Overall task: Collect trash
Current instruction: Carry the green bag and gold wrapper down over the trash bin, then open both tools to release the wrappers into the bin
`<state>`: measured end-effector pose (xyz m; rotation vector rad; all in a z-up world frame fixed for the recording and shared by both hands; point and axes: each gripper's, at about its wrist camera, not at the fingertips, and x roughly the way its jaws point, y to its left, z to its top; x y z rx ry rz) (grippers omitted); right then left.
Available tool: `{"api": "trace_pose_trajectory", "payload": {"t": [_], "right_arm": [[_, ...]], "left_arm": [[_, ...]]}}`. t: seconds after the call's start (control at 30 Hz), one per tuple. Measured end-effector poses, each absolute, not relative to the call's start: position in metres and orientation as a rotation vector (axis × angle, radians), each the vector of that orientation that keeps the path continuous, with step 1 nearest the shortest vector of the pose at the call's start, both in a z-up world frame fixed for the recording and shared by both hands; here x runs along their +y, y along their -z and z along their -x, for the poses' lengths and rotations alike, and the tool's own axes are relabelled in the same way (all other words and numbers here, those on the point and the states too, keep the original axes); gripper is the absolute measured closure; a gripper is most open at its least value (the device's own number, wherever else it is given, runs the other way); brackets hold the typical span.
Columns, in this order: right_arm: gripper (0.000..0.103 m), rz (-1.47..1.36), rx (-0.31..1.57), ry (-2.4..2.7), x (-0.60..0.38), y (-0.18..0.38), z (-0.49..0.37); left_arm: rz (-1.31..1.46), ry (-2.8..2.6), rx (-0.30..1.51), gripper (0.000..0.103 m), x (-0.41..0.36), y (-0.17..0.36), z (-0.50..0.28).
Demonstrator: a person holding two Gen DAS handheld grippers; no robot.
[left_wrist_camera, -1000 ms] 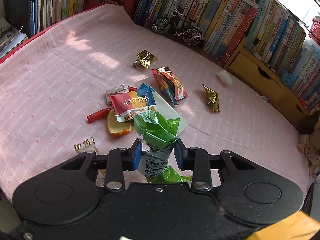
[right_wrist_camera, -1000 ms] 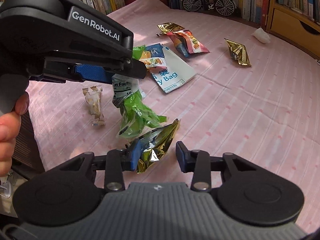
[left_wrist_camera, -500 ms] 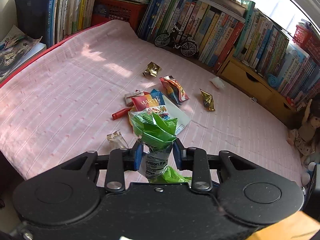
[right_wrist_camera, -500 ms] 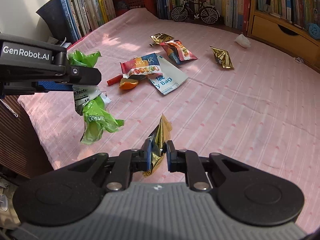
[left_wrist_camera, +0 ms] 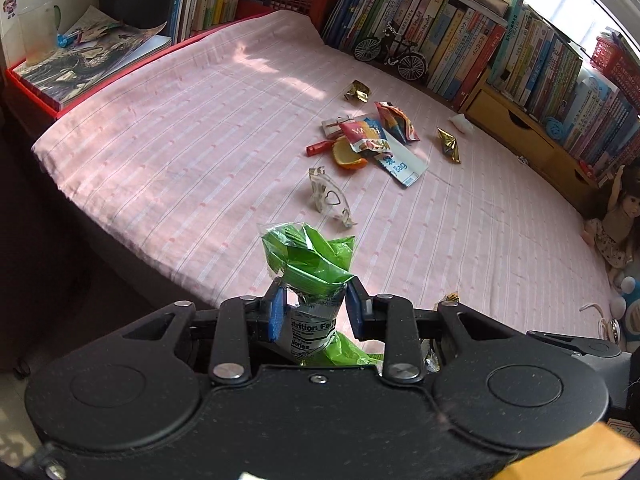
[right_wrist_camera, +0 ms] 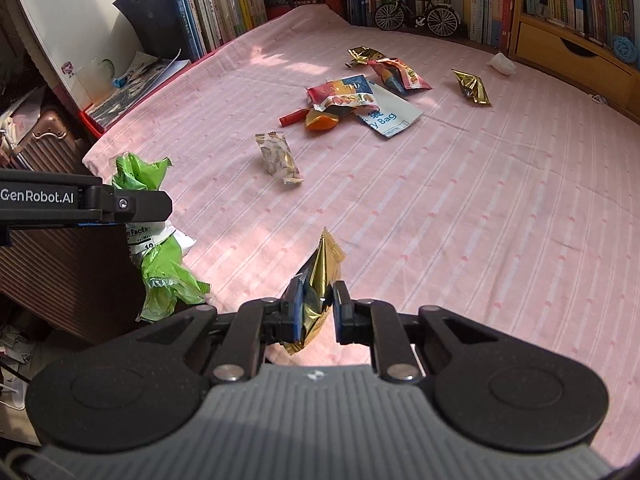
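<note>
My left gripper (left_wrist_camera: 315, 303) is shut on a crumpled green wrapper (left_wrist_camera: 310, 258), held in the air off the near edge of the pink bed. From the right wrist view that green wrapper (right_wrist_camera: 168, 276) hangs from the left gripper (right_wrist_camera: 132, 210) at the left. The right gripper (right_wrist_camera: 317, 300) is shut on a gold wrapper (right_wrist_camera: 322, 270), lifted above the bed's front. More trash lies on the bed: a clear patterned wrapper (right_wrist_camera: 278, 158), a pile of snack bags (right_wrist_camera: 352, 98) and a gold wrapper (right_wrist_camera: 472, 86).
Bookshelves (left_wrist_camera: 460, 40) line the far side with a toy bicycle (right_wrist_camera: 416, 14). A wooden drawer unit (right_wrist_camera: 568, 56) is at the right. A white tissue (right_wrist_camera: 502, 64) lies near it. Magazines (left_wrist_camera: 80, 60) and a suitcase (right_wrist_camera: 48, 140) sit left of the bed.
Both grippers pulled back and up from the bed, carrying their wrappers. The right gripper went from open around the gold wrapper to shut on it.
</note>
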<state>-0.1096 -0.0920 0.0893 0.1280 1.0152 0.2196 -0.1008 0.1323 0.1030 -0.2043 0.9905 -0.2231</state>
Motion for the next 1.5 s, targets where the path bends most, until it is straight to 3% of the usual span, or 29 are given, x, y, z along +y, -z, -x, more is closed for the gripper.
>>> {"api": "trace_pose_trajectory", "payload": {"t": [0.53,1.3,1.4,1.47,1.5], "right_arm": [[0.084,-0.128,1.11,-0.314,-0.033,-0.056,0.161],[0.083,-0.088,1.24,-0.297,-0.019,0.028,0.156],[0.072,-0.08,1.246,-0.295,-0.018,0.031,0.154],[0.058,-0.08,1.248,-0.293,-0.018,0.033,0.152],[0.056,-0.08,1.251,-0.291,-0.019,0.034,0.152]], "left_arm": [[0.26,0.143,1.17,0.073,0.188,-0.035,0.169],[0.263,0.117,1.316,0.073,0.18,0.066,0.164],[0.263,0.117,1.325,0.071,0.177,0.069,0.163],[0.268,0.123,1.333,0.063,0.176,0.071,0.162],[0.278,0.129,1.334,0.059,0.178,0.073,0.162]]}}
